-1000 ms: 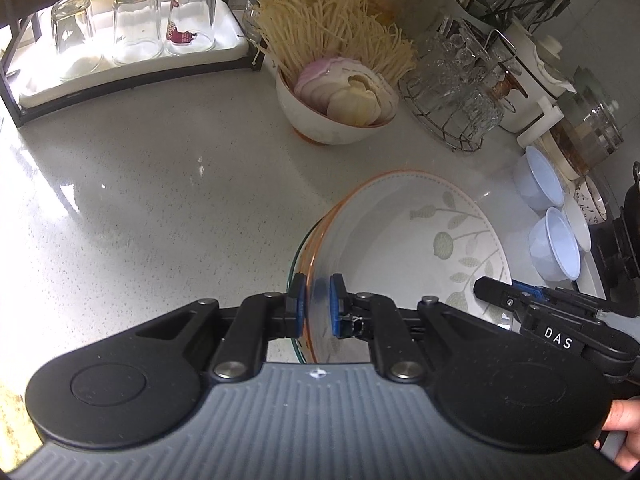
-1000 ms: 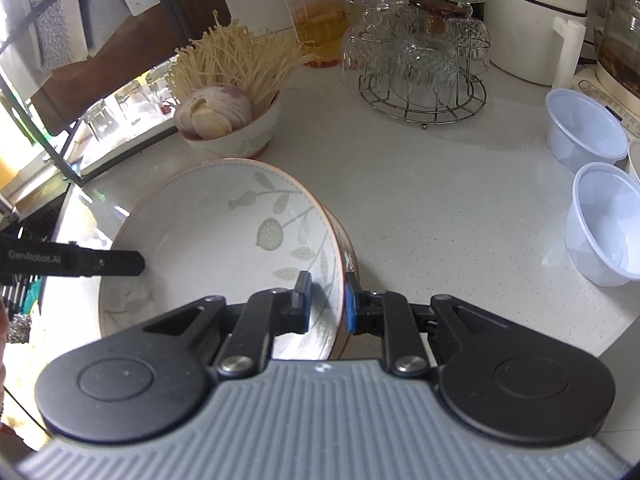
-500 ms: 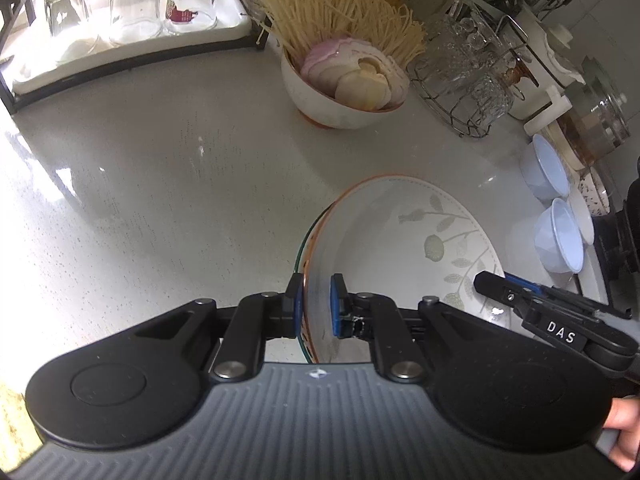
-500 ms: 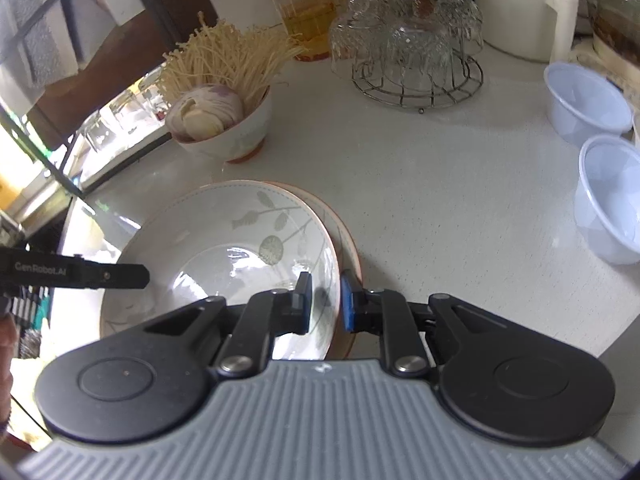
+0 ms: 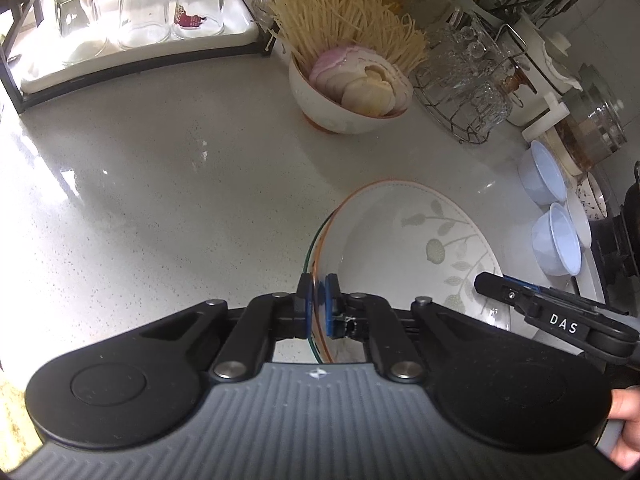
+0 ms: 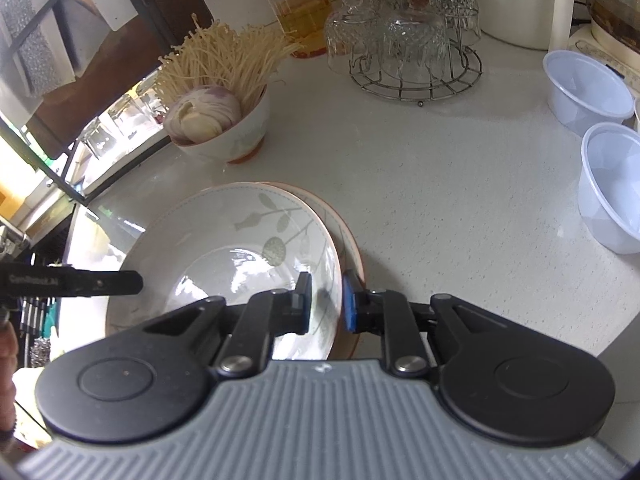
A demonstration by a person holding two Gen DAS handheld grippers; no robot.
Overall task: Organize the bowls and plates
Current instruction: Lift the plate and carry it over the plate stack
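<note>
A white bowl with a leaf pattern and orange rim (image 5: 404,248) (image 6: 224,248) sits nested in a matching orange-rimmed dish (image 6: 344,232) on the counter. My left gripper (image 5: 319,306) is shut on the left rim of the stack. My right gripper (image 6: 326,304) has its jaws parted on either side of the bowl's right rim, no longer pinching it. The other gripper shows in each view at the bowl's far side.
A bowl of enoki mushrooms and sliced onion (image 5: 352,80) (image 6: 216,120) stands behind. A wire rack of glasses (image 6: 408,40), a red-lidded jar (image 6: 296,12), two pale blue plastic bowls (image 6: 612,184) and a tray of upturned glasses (image 5: 120,20) ring the white counter (image 5: 160,184).
The bowl stack has come down from tilted to level on the counter. My right gripper's jaws have opened off the rim. My left gripper stays shut.
</note>
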